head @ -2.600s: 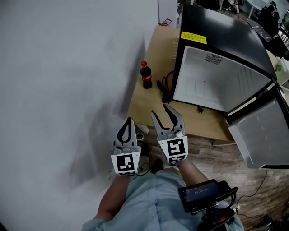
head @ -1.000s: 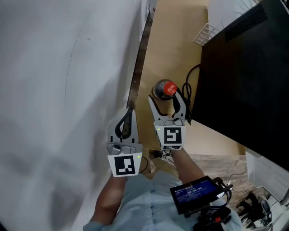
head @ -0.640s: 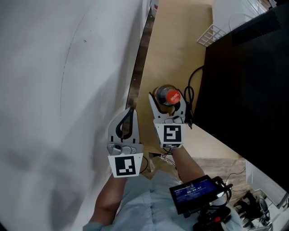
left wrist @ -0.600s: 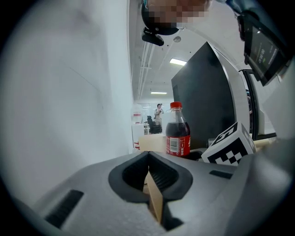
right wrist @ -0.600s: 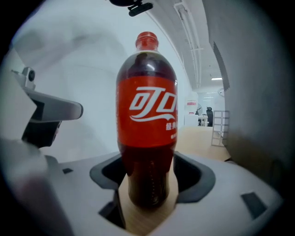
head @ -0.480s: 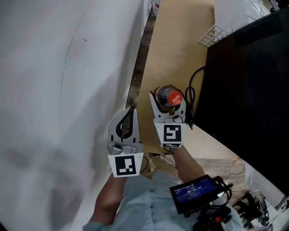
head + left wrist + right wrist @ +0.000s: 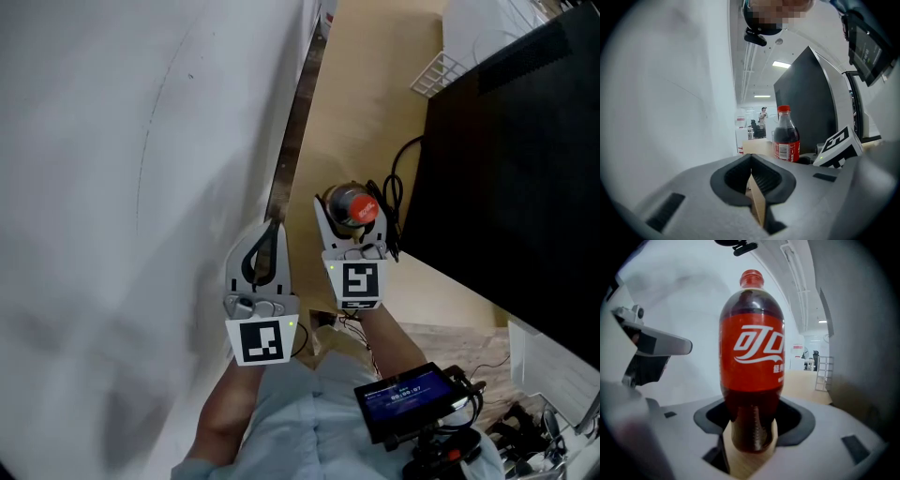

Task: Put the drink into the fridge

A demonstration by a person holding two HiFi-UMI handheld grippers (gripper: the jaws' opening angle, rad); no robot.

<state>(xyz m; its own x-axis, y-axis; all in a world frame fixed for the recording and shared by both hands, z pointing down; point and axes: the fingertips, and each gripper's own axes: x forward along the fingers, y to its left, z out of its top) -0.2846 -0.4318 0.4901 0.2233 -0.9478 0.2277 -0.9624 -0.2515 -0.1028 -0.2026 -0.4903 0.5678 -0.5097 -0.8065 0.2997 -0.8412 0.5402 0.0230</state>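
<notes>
We see the bottle (image 7: 751, 357) upright on the table (image 7: 361, 103), just beside the fridge (image 7: 506, 169); our right claw (image 7: 351, 217) straddles its lower part, its jaws just now closing, with slivers of table showing either side, so not yet gripping; our left claw (image 7: 751, 161), farther from the fridge, is clenched on nothing.

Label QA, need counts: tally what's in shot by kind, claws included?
bottle: 1
fridge: 1
cable: 1
rack: 1
claws: 2; left claw shut, empty; right claw has just been closing, bottle between its jaws, not yet gripped
Total: 6
</notes>
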